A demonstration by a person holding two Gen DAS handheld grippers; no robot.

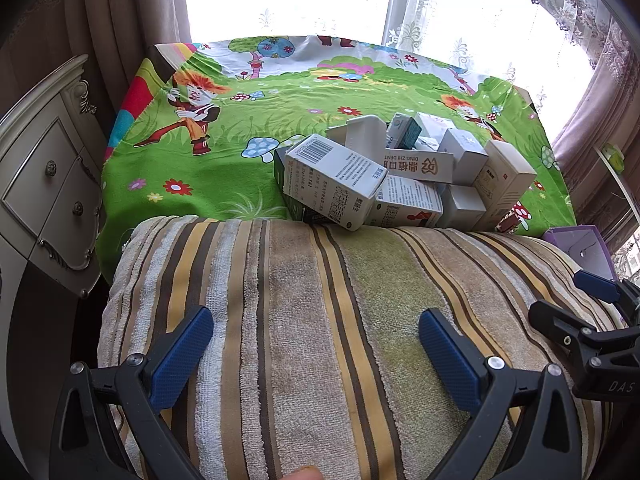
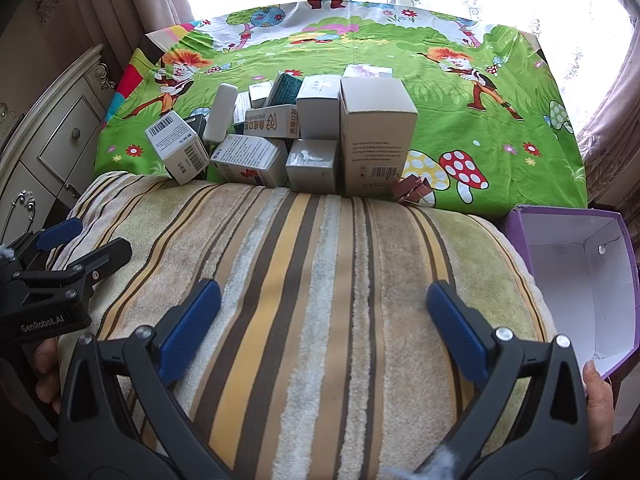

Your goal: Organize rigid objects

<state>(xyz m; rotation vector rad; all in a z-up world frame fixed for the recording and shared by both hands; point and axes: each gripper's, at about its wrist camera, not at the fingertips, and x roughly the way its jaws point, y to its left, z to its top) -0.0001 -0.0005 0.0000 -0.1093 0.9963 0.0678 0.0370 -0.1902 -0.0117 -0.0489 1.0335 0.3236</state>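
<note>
Cardboard boxes [image 2: 296, 136] are piled on the green tabletop [image 2: 500, 152], straight ahead of both claws and beyond the striped cushion [image 2: 304, 288]. The right claw [image 2: 324, 320] and the left claw [image 1: 316, 352] are held wide open and empty. The purple box [image 2: 580, 276] is found just right of the right claw, so this claw is judged the nearer one for it.

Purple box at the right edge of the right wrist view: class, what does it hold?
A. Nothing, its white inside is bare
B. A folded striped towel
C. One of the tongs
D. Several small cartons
A: the purple box shows only its bare white floor and walls, while the cartons all sit in a pile on the cartoon-print cloth.
</note>
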